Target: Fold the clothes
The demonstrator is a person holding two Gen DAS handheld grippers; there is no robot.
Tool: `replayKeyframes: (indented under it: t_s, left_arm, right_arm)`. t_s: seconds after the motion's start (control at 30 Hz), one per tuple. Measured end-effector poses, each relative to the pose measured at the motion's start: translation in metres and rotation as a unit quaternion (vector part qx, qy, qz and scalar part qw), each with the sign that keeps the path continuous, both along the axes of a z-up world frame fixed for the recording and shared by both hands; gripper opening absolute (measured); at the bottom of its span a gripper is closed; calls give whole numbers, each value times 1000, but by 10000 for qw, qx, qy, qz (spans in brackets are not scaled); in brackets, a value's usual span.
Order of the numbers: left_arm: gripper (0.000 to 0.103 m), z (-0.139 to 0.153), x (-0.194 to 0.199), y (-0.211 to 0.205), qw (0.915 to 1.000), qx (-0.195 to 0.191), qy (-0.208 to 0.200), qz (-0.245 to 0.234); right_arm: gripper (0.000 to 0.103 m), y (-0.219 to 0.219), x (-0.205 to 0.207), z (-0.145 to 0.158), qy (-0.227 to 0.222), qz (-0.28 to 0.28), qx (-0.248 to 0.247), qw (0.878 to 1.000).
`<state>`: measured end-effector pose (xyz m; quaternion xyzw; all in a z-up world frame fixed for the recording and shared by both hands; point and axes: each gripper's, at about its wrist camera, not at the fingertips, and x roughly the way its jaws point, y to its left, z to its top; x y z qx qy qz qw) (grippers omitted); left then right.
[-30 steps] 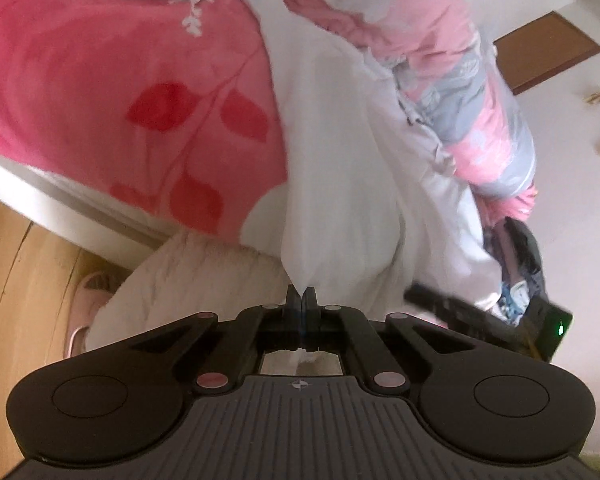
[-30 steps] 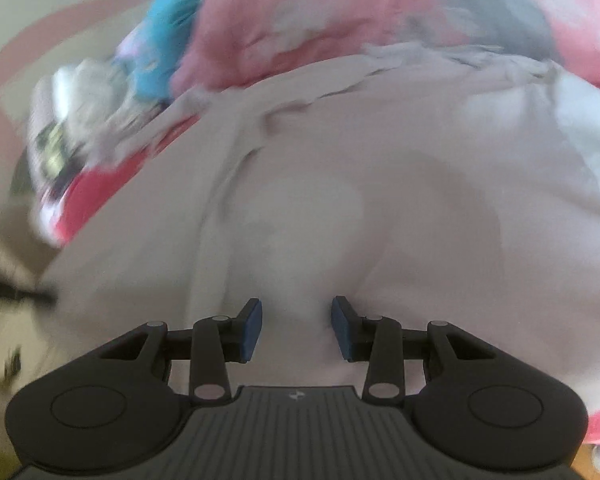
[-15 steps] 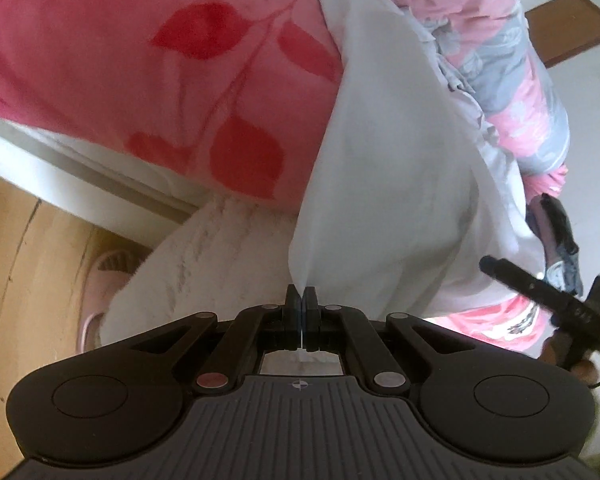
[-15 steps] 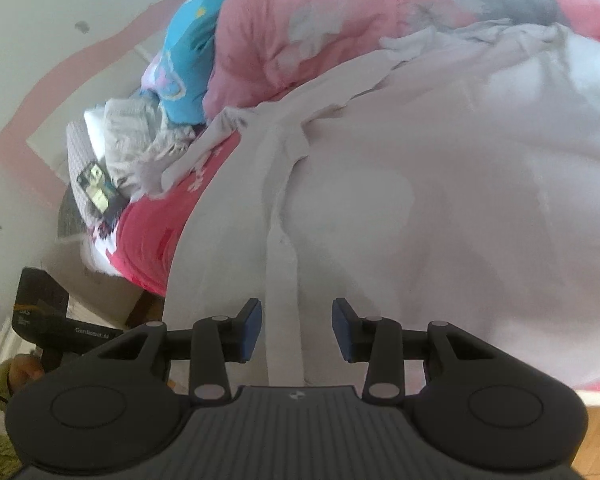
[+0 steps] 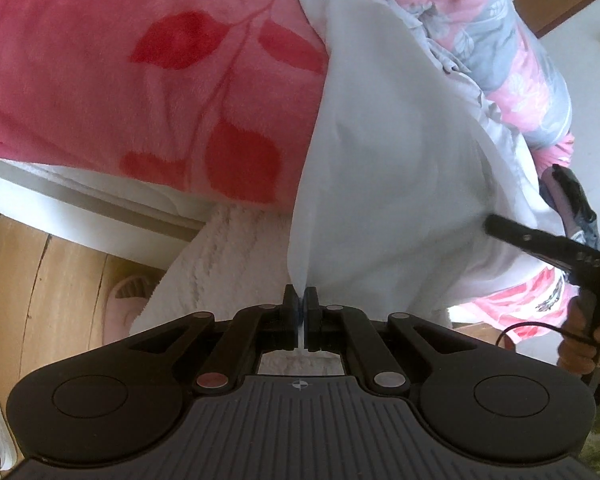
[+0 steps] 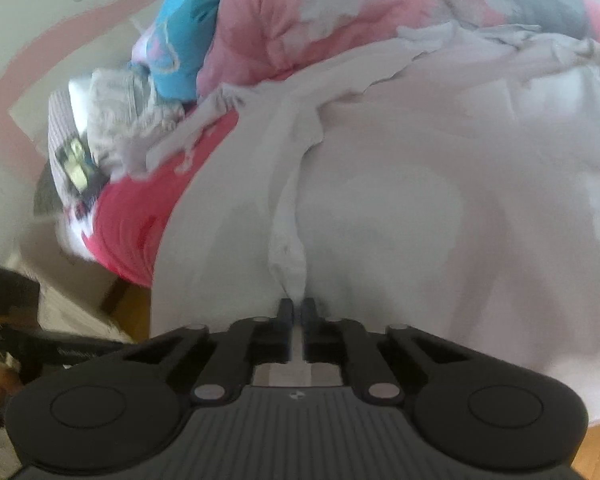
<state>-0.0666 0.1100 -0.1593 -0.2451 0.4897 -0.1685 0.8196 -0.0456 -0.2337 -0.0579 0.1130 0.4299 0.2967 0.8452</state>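
We hold both grippers angled down toward the bed. The left gripper [image 5: 301, 300] sits at lower centre of its view, its fingers pressed together on an edge of the white garment [image 5: 400, 160], which rises in a taut fold from the pads toward the upper right. The right gripper [image 6: 297, 307] pinches a bunched seam of the same white garment [image 6: 420, 200], fingers pressed together on the cloth. At the right edge of the left view we see the right gripper [image 5: 540, 240] as a dark bar, with the hand [image 5: 580, 344] gripping its handle.

The garment drapes over a pink blanket with red leaves [image 5: 140, 80], lying on the bed. A flowered pink and grey quilt [image 5: 512, 60] is piled at upper right. Below lie a fluffy white rug [image 5: 220, 256], a pink slipper [image 5: 122, 300] and wooden floor [image 5: 40, 280].

Half a second ago the right fingers stood spread on either side of the seam; now they have closed on it. The left grip is unchanged.
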Motion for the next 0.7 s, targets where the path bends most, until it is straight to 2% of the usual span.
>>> replayKeyframes:
  t_s: [0.17, 0.3, 0.47, 0.7]
  left_arm:
    - [2, 3, 0, -5, 9999, 35, -76, -81]
    - [4, 4, 1, -7, 9999, 37, -88, -109]
    - [6, 7, 4, -9, 9998, 19, -109, -146]
    - [8, 21, 15, -12, 9993, 41, -326, -183]
  right_arm:
    - [2, -24, -4, 5, -86, -367, 132, 9992]
    - [2, -39, -4, 1, 131, -476, 536, 9973]
    - [4, -53, 0, -14, 295, -721, 488, 9958]
    - [6, -68, 7, 2, 171, -812, 544, 9951]
